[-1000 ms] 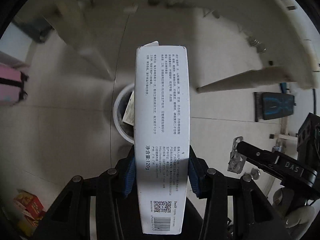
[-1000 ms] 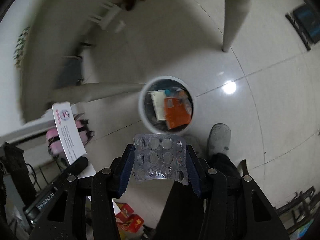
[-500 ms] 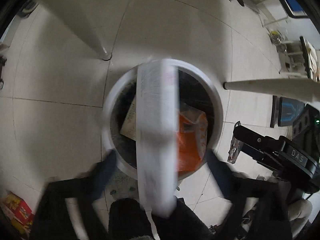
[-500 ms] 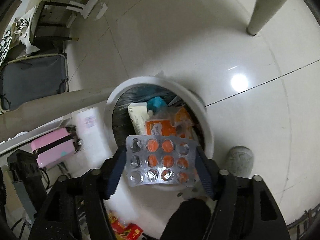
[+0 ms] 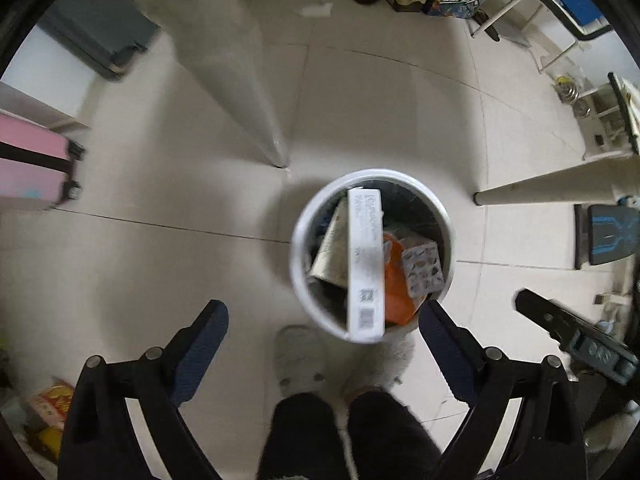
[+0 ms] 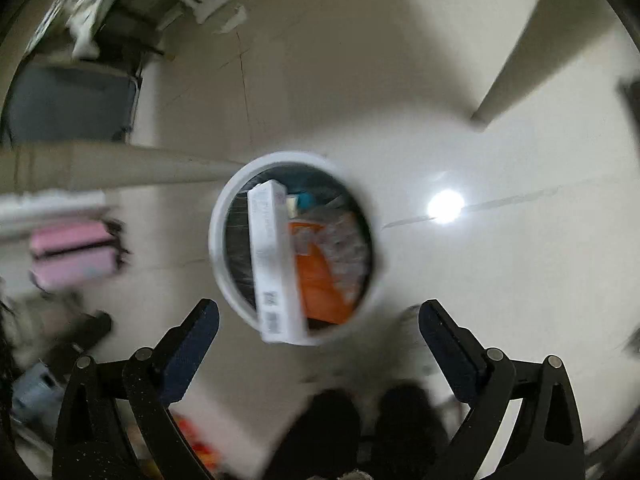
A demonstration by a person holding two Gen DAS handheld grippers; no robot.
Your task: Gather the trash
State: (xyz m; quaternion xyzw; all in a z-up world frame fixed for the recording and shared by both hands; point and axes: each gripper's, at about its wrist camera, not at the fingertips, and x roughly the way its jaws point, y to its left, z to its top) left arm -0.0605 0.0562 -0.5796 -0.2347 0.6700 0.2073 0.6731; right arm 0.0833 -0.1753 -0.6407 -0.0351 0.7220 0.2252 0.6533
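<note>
A white round trash bin [image 5: 298, 240] stands on the tiled floor below both grippers; it also shows in the right wrist view [image 6: 218, 248]. A long white box [image 5: 365, 272] leans in it with its near end over the rim, also seen in the right wrist view [image 6: 274, 264]. A silver pill blister pack [image 5: 422, 268] lies inside on an orange packet [image 5: 396, 304]. My left gripper [image 5: 322, 324] is open and empty above the bin's near side. My right gripper [image 6: 318, 324] is open and empty too, also above the bin. The right wrist view is blurred.
Table legs [image 5: 256, 92] stand beside the bin, one to its right [image 5: 552, 184]. A pink suitcase [image 5: 32, 168] lies at the left. The person's legs and slippered feet [image 5: 296, 356] are just in front of the bin. Boxes [image 5: 52, 400] lie at lower left.
Both grippers have opened. The white box has dropped from the left gripper and the blister pack from the right into the bin. Both grippers have risen away from the bin.
</note>
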